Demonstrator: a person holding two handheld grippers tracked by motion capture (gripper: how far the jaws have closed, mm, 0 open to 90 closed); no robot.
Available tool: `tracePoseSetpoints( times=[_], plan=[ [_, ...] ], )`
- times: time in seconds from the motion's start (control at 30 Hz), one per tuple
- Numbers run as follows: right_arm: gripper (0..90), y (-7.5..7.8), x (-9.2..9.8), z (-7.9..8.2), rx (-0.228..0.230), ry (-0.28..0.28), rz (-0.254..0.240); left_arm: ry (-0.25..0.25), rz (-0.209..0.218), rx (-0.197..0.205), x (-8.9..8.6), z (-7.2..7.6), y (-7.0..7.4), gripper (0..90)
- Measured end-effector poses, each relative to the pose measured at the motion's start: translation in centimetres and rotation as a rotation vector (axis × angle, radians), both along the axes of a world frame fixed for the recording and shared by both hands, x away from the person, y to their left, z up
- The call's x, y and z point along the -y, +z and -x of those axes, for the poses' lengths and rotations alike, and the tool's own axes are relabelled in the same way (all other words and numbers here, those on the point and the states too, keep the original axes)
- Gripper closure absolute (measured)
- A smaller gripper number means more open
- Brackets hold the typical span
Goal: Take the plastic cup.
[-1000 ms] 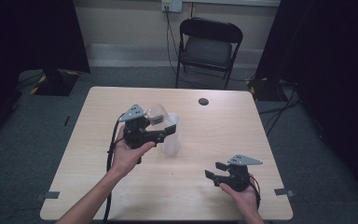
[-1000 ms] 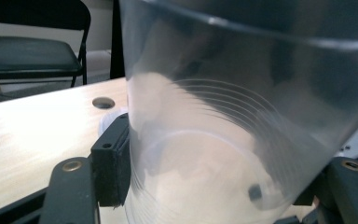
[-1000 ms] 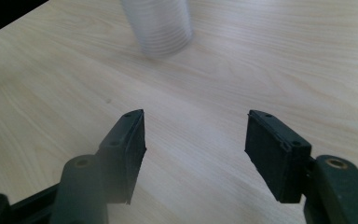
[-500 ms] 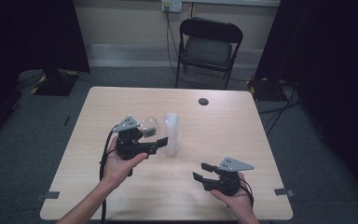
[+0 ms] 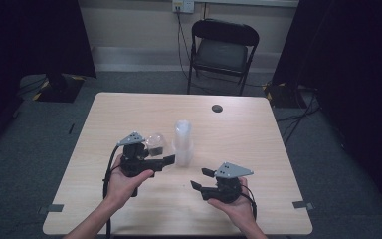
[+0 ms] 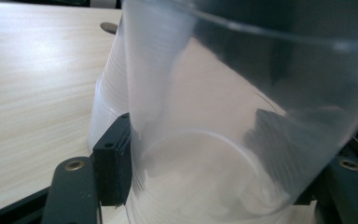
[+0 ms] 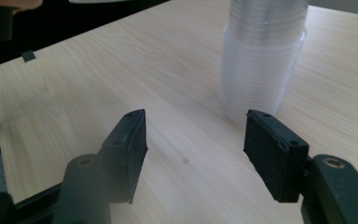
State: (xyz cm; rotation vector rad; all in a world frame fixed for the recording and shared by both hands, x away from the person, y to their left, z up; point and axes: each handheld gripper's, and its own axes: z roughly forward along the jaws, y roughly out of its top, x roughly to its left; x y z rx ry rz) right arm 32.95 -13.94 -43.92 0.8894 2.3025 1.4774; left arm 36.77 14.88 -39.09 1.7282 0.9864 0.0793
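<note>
My left gripper (image 5: pixel 162 152) is shut on a single clear plastic cup (image 5: pixel 155 143), just left of an upright stack of clear cups (image 5: pixel 182 142) at the table's middle. In the left gripper view the held cup (image 6: pixel 242 116) sits between the pads (image 6: pixel 114 165), with the stack (image 6: pixel 106 109) right behind it. My right gripper (image 5: pixel 198 179) hovers low in front of the stack, pointing left. Its jaws have just been opening and nothing is between them. The right gripper view shows this gripper (image 7: pixel 196 119) open over bare wood, with the stack (image 7: pixel 261 60) a short way beyond.
A small dark round disc (image 5: pixel 217 108) lies near the far edge of the light wooden table (image 5: pixel 258 149). A black folding chair (image 5: pixel 224 50) stands behind the table. Dark curtains flank both sides. The left gripper's cable (image 5: pixel 108 179) trails along the forearm.
My left hand has drawn the single cup away from the stack, down and toward the person. My right hand has slid left toward the table's middle.
</note>
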Motion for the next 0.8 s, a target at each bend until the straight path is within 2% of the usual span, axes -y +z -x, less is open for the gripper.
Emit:
tracePoseSetpoints(
  times=[0.1,0.13,0.17,0.23,0.33,0.43,0.5,0.57,0.67,0.73,0.8],
  plan=[
    [34.3,-0.3,-0.4,0.1,0.006,0.004,-0.007,-0.013,-0.001,-0.039,0.2,0.1,-0.8,34.4],
    [32.7,-0.3,-0.5,0.3,0.021,-0.002,0.000,-0.019,0.002,-0.053,0.4,0.1,-1.1,34.6],
    [33.7,-0.2,-0.6,0.4,0.032,-0.006,0.005,-0.027,0.002,-0.069,0.5,0.1,-1.3,34.8],
    [39.4,-0.2,-0.8,0.6,0.031,0.021,-0.004,-0.035,0.008,-0.097,0.7,0.1,-1.8,34.9],
    [42.8,-0.2,-1.1,1.1,0.068,0.022,0.012,-0.052,0.015,-0.134,1.2,0.2,-2.4,35.0],
    [47.8,-0.3,-1.6,1.4,0.099,0.025,0.017,-0.074,0.048,-0.172,1.5,0.3,-2.7,35.0],
    [51.9,-0.3,-1.9,1.7,0.141,0.032,0.025,-0.088,0.089,-0.195,1.7,0.3,-2.9,35.0],
    [54.8,-0.3,-2.1,1.8,0.164,0.040,0.017,-0.108,0.123,-0.229,1.7,0.3,-3.1,35.0],
    [58.2,-0.3,-2.4,2.0,0.191,0.048,0.012,-0.120,0.162,-0.268,1.9,0.3,-3.4,35.0],
    [60.4,-0.2,-2.4,2.1,0.200,0.043,0.004,-0.148,0.210,-0.293,1.9,0.2,-3.7,34.9],
    [62.0,-0.2,-2.3,2.1,0.210,0.041,0.000,-0.147,0.224,-0.318,1.8,0.0,-3.8,34.9]
  ],
)
